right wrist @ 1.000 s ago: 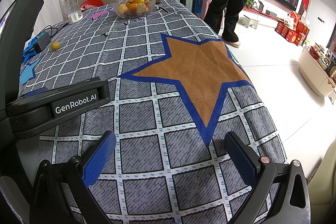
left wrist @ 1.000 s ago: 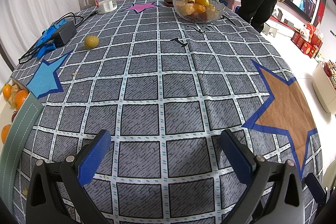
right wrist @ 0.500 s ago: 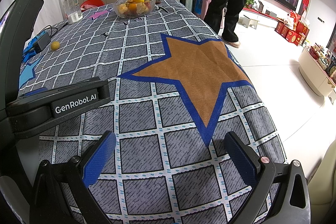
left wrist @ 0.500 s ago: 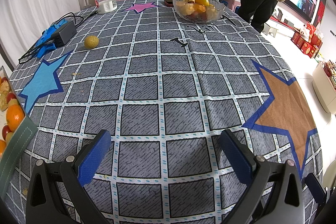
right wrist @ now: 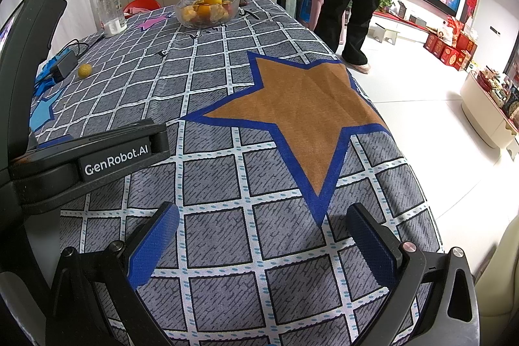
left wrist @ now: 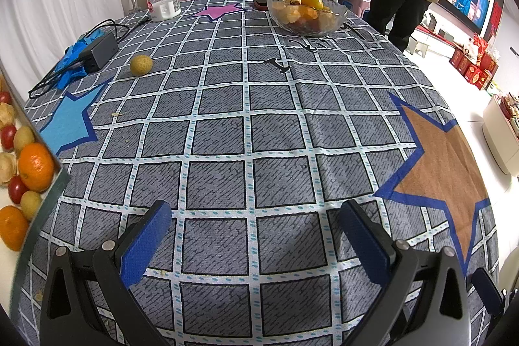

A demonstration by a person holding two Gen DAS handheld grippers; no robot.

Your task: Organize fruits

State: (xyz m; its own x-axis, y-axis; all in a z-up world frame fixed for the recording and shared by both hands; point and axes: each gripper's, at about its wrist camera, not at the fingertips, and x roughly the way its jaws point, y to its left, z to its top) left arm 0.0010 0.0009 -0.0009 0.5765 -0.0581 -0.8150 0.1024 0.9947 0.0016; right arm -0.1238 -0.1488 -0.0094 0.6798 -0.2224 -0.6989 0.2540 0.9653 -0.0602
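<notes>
Through the left wrist camera, I note my left gripper [left wrist: 256,235] hanging over bare tablecloth [left wrist: 253,132] with jaws spread and nothing held, a tray [left wrist: 48,193] of mixed fruit at the left edge, one loose yellow fruit [left wrist: 141,65] beside the charger [left wrist: 99,51], and the glass bowl [left wrist: 306,13] of fruit far across. From the right wrist camera, my right gripper [right wrist: 262,240] is likewise spread and empty near the brown star [right wrist: 292,106], well apart from any fruit. I judge no pick begun; next calls for reaching the left gripper toward the loose fruit.
</notes>
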